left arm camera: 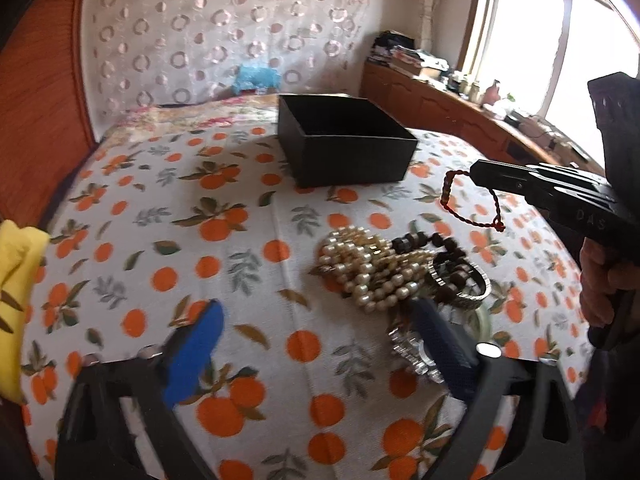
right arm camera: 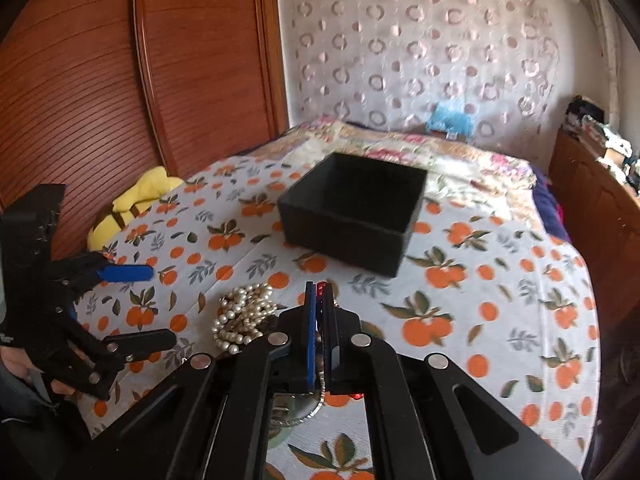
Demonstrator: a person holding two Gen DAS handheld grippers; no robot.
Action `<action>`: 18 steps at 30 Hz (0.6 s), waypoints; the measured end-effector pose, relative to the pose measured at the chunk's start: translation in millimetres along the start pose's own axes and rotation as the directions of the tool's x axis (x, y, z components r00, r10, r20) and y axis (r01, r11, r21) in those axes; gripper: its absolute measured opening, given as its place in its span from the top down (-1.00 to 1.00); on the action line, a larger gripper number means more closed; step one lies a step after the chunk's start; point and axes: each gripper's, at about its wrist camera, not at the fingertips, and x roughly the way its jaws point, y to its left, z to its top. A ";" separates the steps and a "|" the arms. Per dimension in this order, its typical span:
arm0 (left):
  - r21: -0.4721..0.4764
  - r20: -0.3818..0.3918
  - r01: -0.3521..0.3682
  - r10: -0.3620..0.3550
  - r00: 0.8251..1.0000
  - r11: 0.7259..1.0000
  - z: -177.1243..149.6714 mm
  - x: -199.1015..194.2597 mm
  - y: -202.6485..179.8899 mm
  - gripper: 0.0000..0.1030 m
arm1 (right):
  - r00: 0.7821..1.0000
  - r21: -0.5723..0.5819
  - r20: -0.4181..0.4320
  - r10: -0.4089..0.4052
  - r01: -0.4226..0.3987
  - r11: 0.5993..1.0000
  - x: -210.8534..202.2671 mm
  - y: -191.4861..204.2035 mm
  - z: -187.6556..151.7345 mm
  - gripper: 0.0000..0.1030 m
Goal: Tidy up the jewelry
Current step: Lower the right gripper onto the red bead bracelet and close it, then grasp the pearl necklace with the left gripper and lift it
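Covering the bed is an orange-print cloth, with an open black box on it. Nearer lies a jewelry pile. Left hand-held gripper stands wide above it; right hand-held gripper pinches a red cord bracelet, lifted clear.

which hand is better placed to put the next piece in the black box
Right, probably: the right gripper is shut on the red cord bracelet, lifted near the black box. The left gripper is open, empty.
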 end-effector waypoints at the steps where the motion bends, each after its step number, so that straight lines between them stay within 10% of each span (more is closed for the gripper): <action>1: -0.002 -0.011 0.014 -0.015 1.000 1.000 1.3 2.8 -0.8 -0.39 | 1.000 0.000 0.007 -0.006 0.006 1.000 -2.3 -0.3 -0.2 0.94; 6: 0.001 -0.062 0.075 -0.075 0.995 0.997 6.1 21.1 -9.0 0.38 | 1.000 0.005 0.012 -0.017 0.017 1.000 -6.4 -3.1 -5.0 0.94; 18: 0.029 -0.080 0.056 -0.053 0.995 0.998 15.6 39.4 -17.3 0.86 | 1.000 0.017 -0.002 -0.018 0.018 1.000 -2.2 -5.1 -14.6 0.93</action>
